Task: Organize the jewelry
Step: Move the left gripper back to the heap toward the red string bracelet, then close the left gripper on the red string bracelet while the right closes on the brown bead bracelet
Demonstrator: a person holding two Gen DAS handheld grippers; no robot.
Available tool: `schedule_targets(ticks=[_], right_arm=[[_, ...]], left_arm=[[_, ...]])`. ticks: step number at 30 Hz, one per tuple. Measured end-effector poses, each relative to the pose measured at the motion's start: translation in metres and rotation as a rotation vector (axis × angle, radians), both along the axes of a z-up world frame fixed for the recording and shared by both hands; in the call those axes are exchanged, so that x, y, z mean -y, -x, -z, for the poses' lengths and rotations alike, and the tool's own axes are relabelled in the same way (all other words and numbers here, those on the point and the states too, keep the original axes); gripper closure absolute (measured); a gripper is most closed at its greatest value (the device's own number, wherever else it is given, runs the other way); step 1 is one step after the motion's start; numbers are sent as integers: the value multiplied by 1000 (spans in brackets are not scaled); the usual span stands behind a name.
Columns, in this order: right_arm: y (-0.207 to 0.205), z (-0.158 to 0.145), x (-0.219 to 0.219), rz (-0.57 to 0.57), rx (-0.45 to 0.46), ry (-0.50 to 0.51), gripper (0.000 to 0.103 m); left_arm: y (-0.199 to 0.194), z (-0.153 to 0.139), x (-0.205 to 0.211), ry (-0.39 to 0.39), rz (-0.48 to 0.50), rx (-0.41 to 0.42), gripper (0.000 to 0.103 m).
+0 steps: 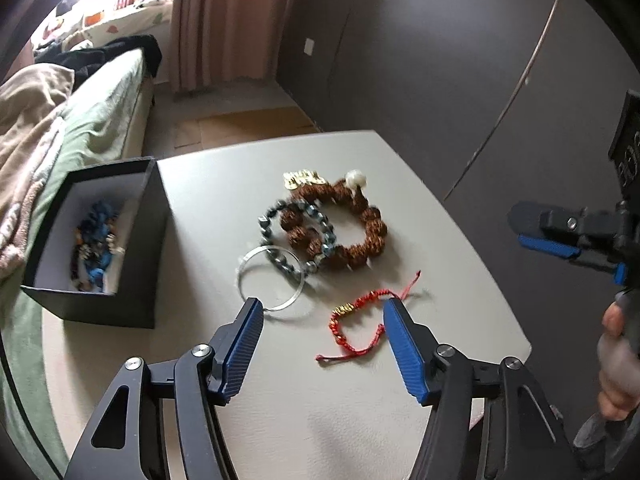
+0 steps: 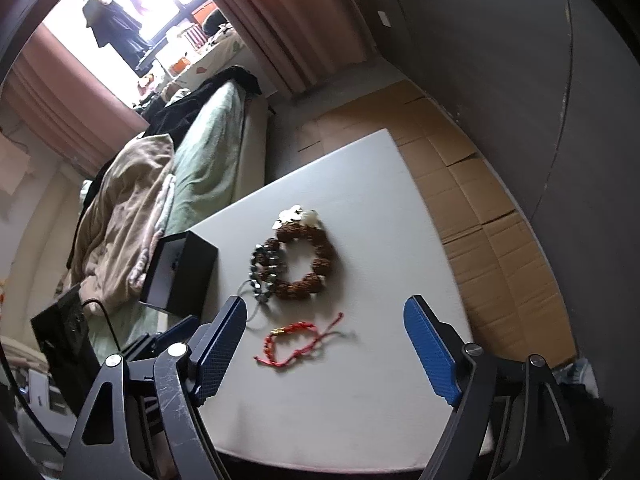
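The red cord bracelet lies on the white table just ahead of my left gripper, between the lines of its two blue pads; the jaws stand apart and hold nothing. Beyond its left fingertip lies a thin silver bangle, overlapped by a grey metallic bead bracelet, which in turn overlaps a brown carved-bead bracelet with a white bead and a gold charm further out. Off to the left of the jaws sits an open black box with blue jewelry inside. My right gripper hangs released too, nothing between its pads, the red bracelet just ahead of it.
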State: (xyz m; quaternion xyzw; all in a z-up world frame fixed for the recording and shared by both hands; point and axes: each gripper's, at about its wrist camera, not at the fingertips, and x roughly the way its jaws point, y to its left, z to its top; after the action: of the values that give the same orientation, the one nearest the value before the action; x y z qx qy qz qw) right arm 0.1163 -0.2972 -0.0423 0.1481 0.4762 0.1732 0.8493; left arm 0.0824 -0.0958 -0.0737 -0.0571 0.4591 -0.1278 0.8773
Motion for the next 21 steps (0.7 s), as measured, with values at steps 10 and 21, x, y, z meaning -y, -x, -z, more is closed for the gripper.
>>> schedule_targets(ticks=[10, 21], right_arm=[[-5, 7, 7, -2, -26, -3, 22], [-21, 24, -8, 12, -86, -47, 35]], left_arm=[[-8, 33, 25, -75, 26, -80, 64], [-16, 37, 10, -103, 4, -86, 96]])
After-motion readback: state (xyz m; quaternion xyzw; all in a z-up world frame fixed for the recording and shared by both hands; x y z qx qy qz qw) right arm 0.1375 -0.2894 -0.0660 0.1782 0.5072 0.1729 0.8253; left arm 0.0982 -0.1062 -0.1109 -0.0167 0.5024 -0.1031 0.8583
